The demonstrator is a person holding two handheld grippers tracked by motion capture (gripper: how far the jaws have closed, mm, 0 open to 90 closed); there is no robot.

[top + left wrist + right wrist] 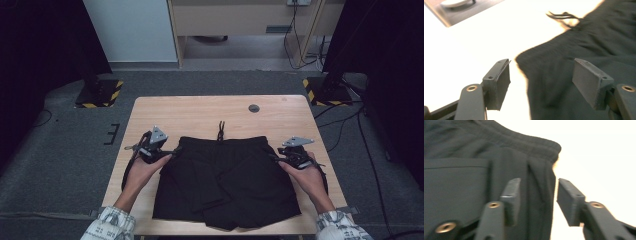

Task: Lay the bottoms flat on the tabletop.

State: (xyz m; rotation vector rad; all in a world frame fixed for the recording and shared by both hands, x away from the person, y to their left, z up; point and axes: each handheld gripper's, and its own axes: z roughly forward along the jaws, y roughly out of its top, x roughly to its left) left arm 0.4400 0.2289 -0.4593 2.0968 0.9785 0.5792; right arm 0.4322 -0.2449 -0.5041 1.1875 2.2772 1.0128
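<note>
A pair of black shorts [230, 175] lies flat on the wooden table [200, 112], waistband at the far side, with a drawstring [220, 130] trailing onto the wood. My left gripper [172, 151] stands open at the shorts' left waistband corner. In the left gripper view the gripper [541, 65] straddles the edge of the shorts [579, 40], and the drawstring [561, 16] lies beyond. My right gripper [274, 157] is open at the right side below the waistband. In the right gripper view the gripper [539, 182] brackets the side edge of the shorts [461, 182].
A round cable hole [254, 108] sits near the table's far edge. Two stands with yellow-black striped bases [100, 92] [322, 90] flank the table on the carpet. Cables [350, 125] run along the floor at the right.
</note>
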